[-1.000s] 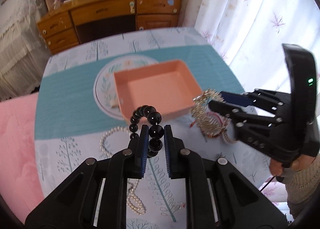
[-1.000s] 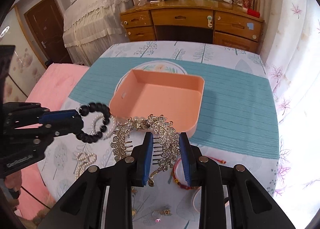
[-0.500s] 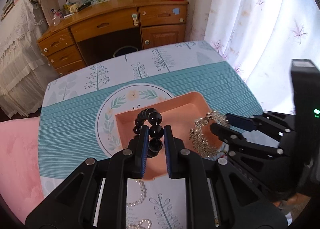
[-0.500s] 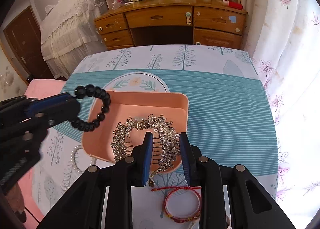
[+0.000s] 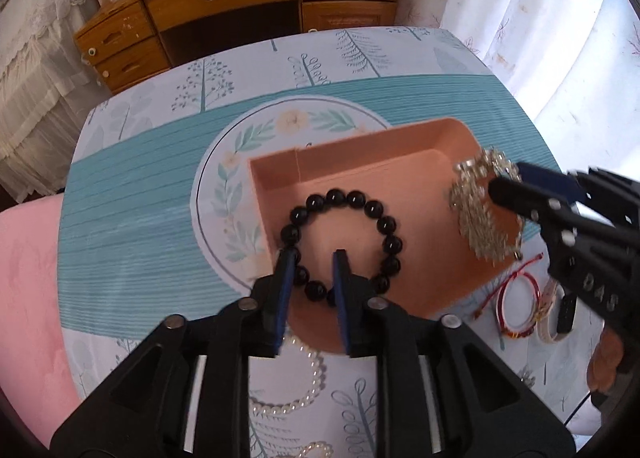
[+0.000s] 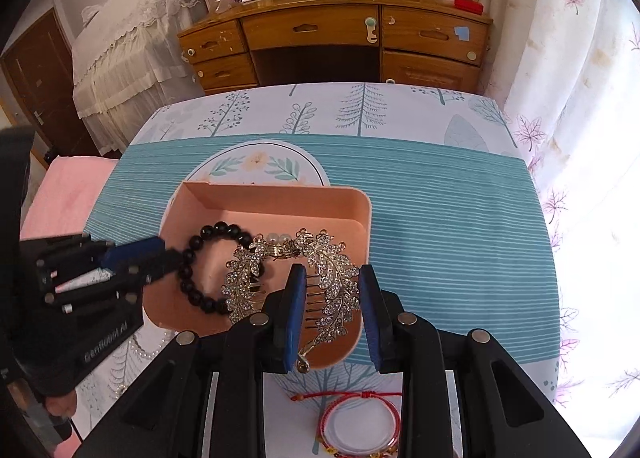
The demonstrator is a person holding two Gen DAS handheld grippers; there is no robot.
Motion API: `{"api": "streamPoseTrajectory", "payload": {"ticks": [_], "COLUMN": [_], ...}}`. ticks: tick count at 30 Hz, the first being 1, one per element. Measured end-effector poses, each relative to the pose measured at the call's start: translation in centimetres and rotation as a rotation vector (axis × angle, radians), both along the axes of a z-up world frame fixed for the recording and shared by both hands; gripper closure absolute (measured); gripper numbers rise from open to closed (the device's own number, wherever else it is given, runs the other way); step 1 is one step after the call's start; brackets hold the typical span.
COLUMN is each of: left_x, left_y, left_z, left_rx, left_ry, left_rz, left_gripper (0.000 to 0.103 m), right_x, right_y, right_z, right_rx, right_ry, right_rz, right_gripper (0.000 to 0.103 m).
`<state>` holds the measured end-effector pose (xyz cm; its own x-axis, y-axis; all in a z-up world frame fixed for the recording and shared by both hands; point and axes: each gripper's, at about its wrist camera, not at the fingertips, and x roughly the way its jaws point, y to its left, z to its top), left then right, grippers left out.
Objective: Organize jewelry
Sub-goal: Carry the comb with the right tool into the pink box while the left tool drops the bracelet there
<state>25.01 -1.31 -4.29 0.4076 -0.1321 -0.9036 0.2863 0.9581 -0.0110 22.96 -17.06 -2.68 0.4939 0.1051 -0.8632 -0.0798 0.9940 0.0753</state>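
A shallow pink tray [image 5: 360, 162] [image 6: 272, 198] sits on the patterned tablecloth. A black bead bracelet [image 5: 340, 198] [image 6: 192, 270] lies flat inside the tray. My left gripper [image 5: 310, 258] is open above it, its jaws apart around the bracelet's near edge; it shows at the left in the right wrist view [image 6: 168, 258]. A gold rhinestone leaf hair comb [image 6: 336, 290] [image 5: 476, 218] rests in the tray's right part. My right gripper [image 6: 330, 278] is open, jaws on either side of the comb without gripping it.
A pearl necklace [image 5: 296, 398] lies on the cloth in front of the tray. A red cord bracelet [image 6: 360, 422] [image 5: 516, 306] lies near the front right. A wooden desk [image 6: 336, 38] stands beyond the table, a curtain at right, pink bedding [image 5: 28, 278] at left.
Both grippers moved forward over the tray and opened. The black bracelet dropped flat into the tray and the hair comb came to rest in it.
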Motion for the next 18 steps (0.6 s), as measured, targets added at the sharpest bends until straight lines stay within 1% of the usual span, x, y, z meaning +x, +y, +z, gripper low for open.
{"api": "streamPoseTrajectory", "payload": {"ticks": [1, 2, 4, 6, 11, 15, 18], "left_x": [-0.5, -1.2, -2.3, -3.7, -7.0, -9.3, -10.6], "left_y": [0.4, 0.8, 1.5, 2.4, 4.6, 6.0, 6.7], "left_z": [0.2, 0.3, 0.8, 1.1, 1.4, 1.1, 0.8], "left_rx": [-0.014, -0.015, -0.024, -0.042, -0.073, -0.085, -0.105], "left_ry": [-0.004, -0.014, -0.046, -0.071, -0.091, -0.11, -0.108], "left_rz": [0.001, 0.009, 0.024, 0.036, 0.09, 0.128, 0.154], "left_gripper": [0.077, 0.066, 0.054, 0.054, 0.054, 0.054, 0.054], "right_x": [0.3, 0.5, 1.3, 2.0, 4.1, 5.4, 6.0], "right_y": [0.2, 0.4, 0.8, 1.2, 2.2, 2.1, 2.2], "right_z": [0.0, 0.0, -0.3, -0.6, -2.5, -4.1, -4.9], "right_rx": [0.005, 0.009, 0.019, 0.019, -0.016, 0.015, 0.009], "right_ry": [0.001, 0.002, 0.012, 0.024, 0.06, 0.1, 0.1], "right_rz": [0.003, 0.004, 0.007, 0.006, -0.009, -0.047, -0.074], "right_gripper": [0.077, 0.077, 0.077, 0.077, 0.077, 0.077, 0.077]}}
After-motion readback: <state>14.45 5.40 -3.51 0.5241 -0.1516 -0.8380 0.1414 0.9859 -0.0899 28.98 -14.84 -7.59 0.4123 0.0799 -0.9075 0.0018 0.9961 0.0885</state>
